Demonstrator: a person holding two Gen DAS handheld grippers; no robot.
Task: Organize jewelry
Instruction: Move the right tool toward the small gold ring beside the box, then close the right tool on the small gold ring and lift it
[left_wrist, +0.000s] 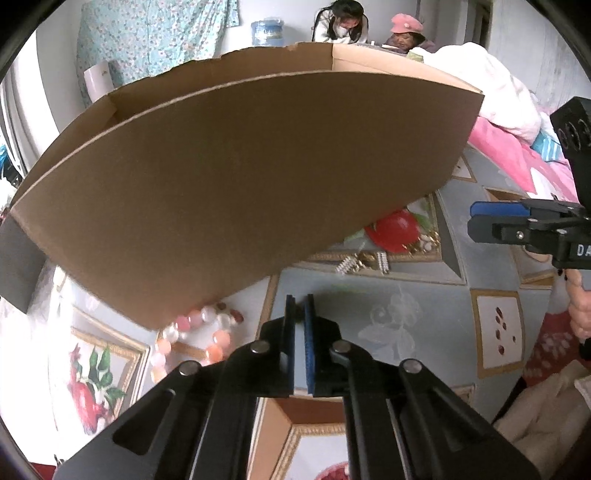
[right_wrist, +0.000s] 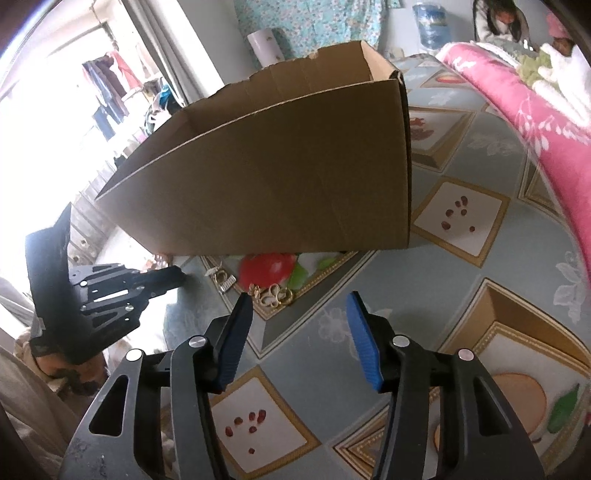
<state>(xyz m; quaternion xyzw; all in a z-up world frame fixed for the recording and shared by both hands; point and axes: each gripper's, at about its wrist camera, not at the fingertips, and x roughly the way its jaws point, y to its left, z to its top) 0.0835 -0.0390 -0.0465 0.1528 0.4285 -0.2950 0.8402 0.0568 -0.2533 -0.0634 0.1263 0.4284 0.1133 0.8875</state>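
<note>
An open brown cardboard box stands on the patterned cloth. In front of it lie a pink bead bracelet, silver rhinestone pieces and a gold ornament. My left gripper is shut with nothing visible between its pads; it hovers just right of the bracelet. From the right wrist view the left gripper points at the silver pieces. My right gripper stands open just short of the gold ornament, nothing between its fingers. The right gripper enters at the far right of the left wrist view.
The patterned cloth with fruit pictures covers the surface. A pink blanket and a white quilt lie at the right. Two people sit behind the box. A blue water jug stands at the back.
</note>
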